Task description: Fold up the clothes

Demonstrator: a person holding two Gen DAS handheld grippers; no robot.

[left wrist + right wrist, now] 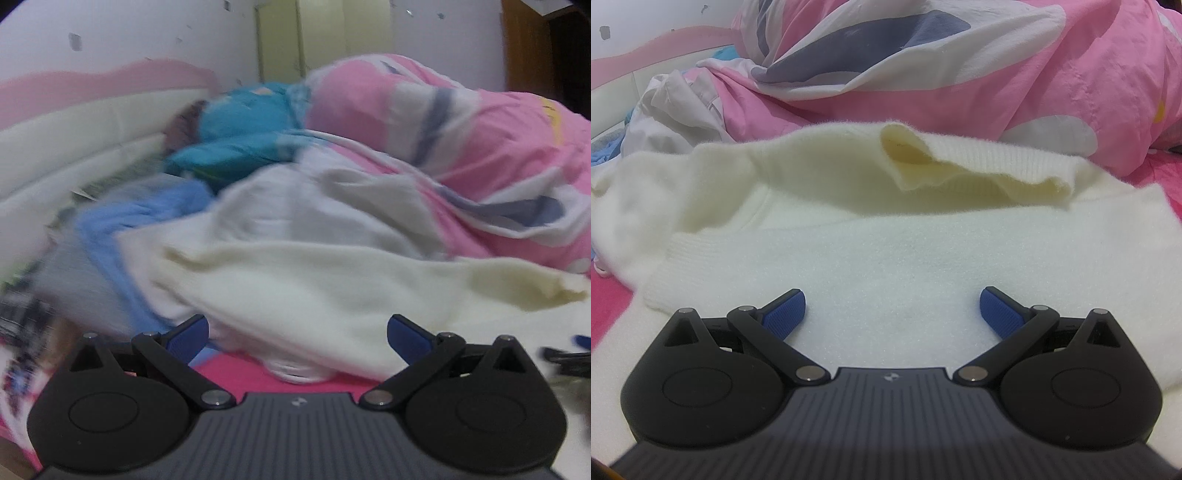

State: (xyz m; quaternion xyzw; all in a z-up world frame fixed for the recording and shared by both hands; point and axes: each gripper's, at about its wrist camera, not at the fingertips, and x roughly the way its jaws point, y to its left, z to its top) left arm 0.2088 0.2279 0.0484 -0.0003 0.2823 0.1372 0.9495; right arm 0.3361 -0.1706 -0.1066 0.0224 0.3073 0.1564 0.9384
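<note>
The right gripper (pixel 892 314) has its jaws spread wide with nothing in them. It hangs low over the flat middle of the cream sweater (pixel 886 258), which lies on the bed. There is smooth open knit all around the blue pads (pixel 785 313). A ribbed edge of the sweater sits off to the left of the jaws. Farther back, one part is flipped over into a loose fold with a dark gap under it. Behind that fold the pink blanket (pixel 1052 92) piles up high like a wall.

The left gripper (pixel 297 339) also has its jaws wide apart and empty. It is at the sweater's (pixel 295 288) bunched end, just above the pink bed sheet (pixel 236 373). A long part of the sweater runs off to the right and ends in a torn-looking tip.

A light blue cloth (pixel 122 229) lies beside the sweater on the left. A teal cloth (pixel 243 129) sits farther back by the white headboard (pixel 74 147).

The left side of this view is smeared and hard to read. The gripper body hides the near edge of the sweater in both views.
</note>
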